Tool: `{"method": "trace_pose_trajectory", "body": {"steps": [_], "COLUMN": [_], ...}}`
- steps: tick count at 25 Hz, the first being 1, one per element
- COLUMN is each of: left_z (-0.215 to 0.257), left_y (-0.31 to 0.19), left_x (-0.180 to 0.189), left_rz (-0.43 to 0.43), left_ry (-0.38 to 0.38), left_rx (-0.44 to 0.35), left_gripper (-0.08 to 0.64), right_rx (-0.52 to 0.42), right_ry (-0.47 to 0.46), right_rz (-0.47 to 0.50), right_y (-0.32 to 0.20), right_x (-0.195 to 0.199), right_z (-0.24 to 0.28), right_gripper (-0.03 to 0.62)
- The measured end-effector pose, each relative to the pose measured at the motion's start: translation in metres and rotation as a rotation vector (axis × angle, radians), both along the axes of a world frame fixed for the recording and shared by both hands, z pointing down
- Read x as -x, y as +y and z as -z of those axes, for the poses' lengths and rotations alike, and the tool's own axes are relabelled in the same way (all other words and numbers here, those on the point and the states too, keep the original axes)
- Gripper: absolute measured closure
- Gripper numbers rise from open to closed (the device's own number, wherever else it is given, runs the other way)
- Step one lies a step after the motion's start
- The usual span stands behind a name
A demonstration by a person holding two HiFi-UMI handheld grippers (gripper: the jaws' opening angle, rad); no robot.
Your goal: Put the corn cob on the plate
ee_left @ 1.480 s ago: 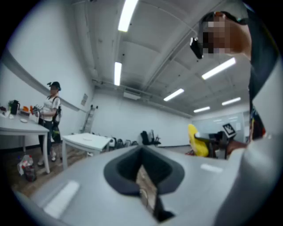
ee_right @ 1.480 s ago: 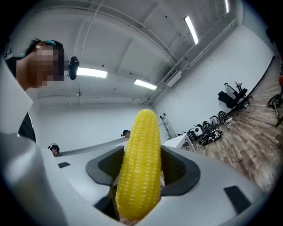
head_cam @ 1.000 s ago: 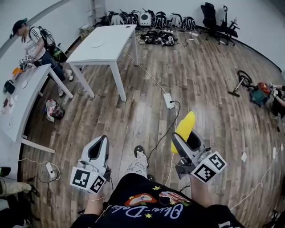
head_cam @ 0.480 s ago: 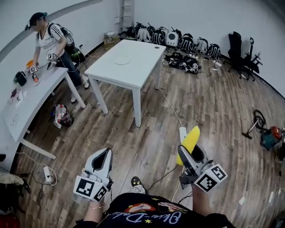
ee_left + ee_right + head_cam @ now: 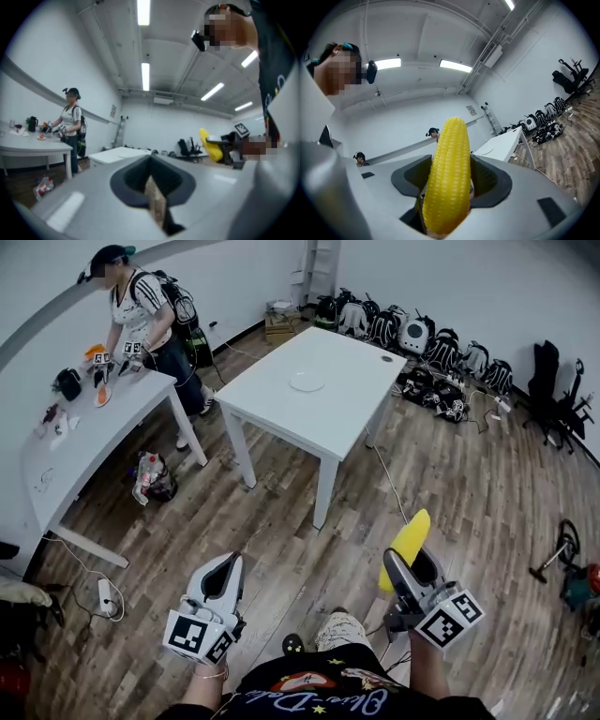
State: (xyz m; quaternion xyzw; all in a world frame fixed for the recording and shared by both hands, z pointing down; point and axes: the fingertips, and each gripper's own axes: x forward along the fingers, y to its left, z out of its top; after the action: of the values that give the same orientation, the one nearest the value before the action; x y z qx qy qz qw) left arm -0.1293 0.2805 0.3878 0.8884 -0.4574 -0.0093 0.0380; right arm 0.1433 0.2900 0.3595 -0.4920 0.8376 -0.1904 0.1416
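A yellow corn cob (image 5: 405,547) stands up and forward out of my right gripper (image 5: 410,564), which is shut on its lower end; in the right gripper view the corn cob (image 5: 447,173) fills the gap between the jaws of the gripper (image 5: 449,187). My left gripper (image 5: 225,568) is held low at the left, shut with nothing in it, and its jaws meet in the left gripper view (image 5: 151,180). A white plate (image 5: 307,382) lies on the white table (image 5: 361,418) some way ahead of both grippers.
A second white table (image 5: 56,451) stands at the left with a person (image 5: 141,315) beside it and a bag (image 5: 153,476) under it. Backpacks (image 5: 417,334) line the far wall, next to an office chair (image 5: 558,390). A power strip (image 5: 105,596) and cables lie on the wooden floor.
The view has swung left and forward: the table with the plate now sits nearer and closer to centre. Both grippers keep their places, and the right one still holds the corn cob.
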Motion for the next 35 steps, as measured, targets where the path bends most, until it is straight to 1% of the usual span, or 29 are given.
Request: {"method": "trace_pose_trajectory", "body": {"steps": [6, 11, 14, 16, 19, 21, 23, 25, 28, 31, 35], "left_z": [0.002, 0.024, 0.029, 0.027, 0.022, 0.015, 0.009, 0.004, 0.003, 0.009, 0.016], "left_y": [-0.099, -0.189, -0.234, -0.256, -0.286, -0.306, -0.331, -0.363, -0.422, -0.485, -0.557], "left_x": [-0.016, -0.061, -0.089, -0.104, -0.118, -0.115, -0.104, -0.091, -0.072, -0.053, -0.028], "left_rz": [0.059, 0.085, 0.084, 0.077, 0.076, 0.077, 0.087, 0.09, 0.076, 0.037, -0.033], "left_ry": [-0.01, -0.016, -0.028, -0.039, -0.031, -0.024, -0.016, -0.014, -0.035, -0.03, -0.016], "left_rx": [-0.008, -0.06, -0.071, -0.07, -0.057, -0.033, -0.022, -0.026, -0.047, -0.064, -0.065], "left_gripper": [0.572, 0.572, 0.572, 0.572, 0.572, 0.572, 0.572, 0.572, 0.572, 0.572, 0.572], "right_rx": [-0.012, -0.051, -0.058, -0.05, -0.013, 0.015, 0.033, 0.041, 0.049, 0.075, 0.146], "right_ry": [0.007, 0.033, 0.042, 0.054, 0.065, 0.064, 0.071, 0.077, 0.085, 0.066, 0.013], "right_rz": [0.061, 0.107, 0.129, 0.149, 0.174, 0.187, 0.195, 0.196, 0.171, 0.136, 0.095], "right_y": [-0.116, -0.21, -0.256, -0.28, -0.318, -0.341, -0.369, -0.402, -0.457, -0.517, -0.594], "right_x": [-0.009, -0.039, -0.055, -0.061, -0.063, -0.058, -0.046, -0.034, -0.018, -0.002, 0.027], "right_z": [0.003, 0.016, 0.016, 0.011, 0.0, -0.008, -0.015, -0.019, -0.024, -0.032, -0.046], "right_gripper": [0.337, 0.337, 0.337, 0.337, 0.337, 0.337, 0.337, 0.337, 0.337, 0.337, 0.337]}}
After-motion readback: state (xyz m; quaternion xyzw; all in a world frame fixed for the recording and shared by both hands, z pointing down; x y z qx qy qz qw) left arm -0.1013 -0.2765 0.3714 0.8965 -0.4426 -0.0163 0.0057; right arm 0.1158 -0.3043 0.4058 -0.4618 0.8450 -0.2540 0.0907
